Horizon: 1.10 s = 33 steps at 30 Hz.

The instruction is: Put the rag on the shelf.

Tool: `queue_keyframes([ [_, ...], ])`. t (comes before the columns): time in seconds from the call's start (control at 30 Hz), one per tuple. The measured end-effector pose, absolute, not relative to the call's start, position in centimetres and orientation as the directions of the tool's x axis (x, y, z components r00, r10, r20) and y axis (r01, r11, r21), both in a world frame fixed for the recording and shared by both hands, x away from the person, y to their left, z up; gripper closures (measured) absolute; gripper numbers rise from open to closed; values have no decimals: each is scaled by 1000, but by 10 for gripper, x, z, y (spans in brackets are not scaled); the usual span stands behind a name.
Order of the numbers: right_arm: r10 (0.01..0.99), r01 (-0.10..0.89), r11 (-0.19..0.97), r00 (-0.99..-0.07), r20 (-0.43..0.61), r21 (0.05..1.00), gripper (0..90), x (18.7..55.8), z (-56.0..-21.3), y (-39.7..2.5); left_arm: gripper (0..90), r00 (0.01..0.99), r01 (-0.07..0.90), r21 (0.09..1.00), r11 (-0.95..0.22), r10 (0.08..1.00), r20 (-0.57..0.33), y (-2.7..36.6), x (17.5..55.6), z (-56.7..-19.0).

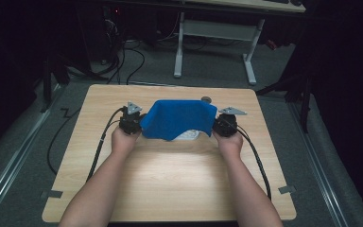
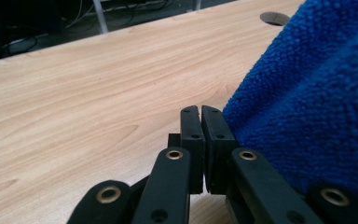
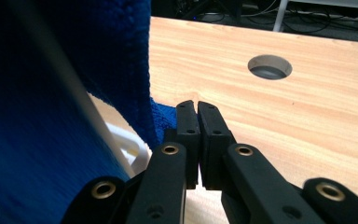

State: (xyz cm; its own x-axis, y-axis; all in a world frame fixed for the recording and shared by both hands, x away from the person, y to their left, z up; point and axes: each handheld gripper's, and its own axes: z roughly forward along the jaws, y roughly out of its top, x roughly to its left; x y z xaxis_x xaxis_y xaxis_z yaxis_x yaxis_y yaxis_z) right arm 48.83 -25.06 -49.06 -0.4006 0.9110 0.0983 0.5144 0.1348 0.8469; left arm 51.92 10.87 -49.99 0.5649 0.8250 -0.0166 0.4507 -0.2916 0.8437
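A blue towel (image 1: 179, 118) hangs spread between my two grippers a little above the wooden table (image 1: 170, 179). My left gripper (image 1: 139, 124) holds its left edge and my right gripper (image 1: 216, 124) its right edge. In the left gripper view the jaws (image 2: 200, 109) are pressed together, with the towel (image 2: 317, 107) bulging on their right. In the right gripper view the jaws (image 3: 197, 103) are also together, and the towel (image 3: 116, 56) hangs on their left. A white object (image 1: 189, 135) peeks out below the towel's lower edge, and its rim (image 3: 126, 137) is mostly hidden.
A round cable hole (image 1: 206, 99) lies in the table just behind the towel (image 3: 270, 66). Beyond the far edge stand the white legs of another desk (image 1: 178, 56), with cables on the floor. Black cables trail from both grippers along the forearms.
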Motion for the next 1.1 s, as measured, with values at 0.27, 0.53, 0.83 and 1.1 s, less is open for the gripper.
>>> queue_keyframes([
  [0.27, 914, 518, 127, -392, 102, 846, 886, 480, -495, -256, 884, 576, 472, 825, -309, 817, -24, 103, 520, -510],
  [0.53, 909, 521, 126, -400, 112, 844, 813, 478, -492, -258, 696, 536, 488, 835, -256, 842, -56, 110, 517, -514],
  [0.83, 923, 525, 114, -370, 105, 843, 763, 478, -489, -261, 677, 527, 491, 836, -246, 848, -60, 118, 512, -512],
  [1.1, 929, 510, 123, -360, 82, 851, 747, 477, -483, -266, 674, 526, 476, 842, -253, 849, -42, 119, 509, -507],
])
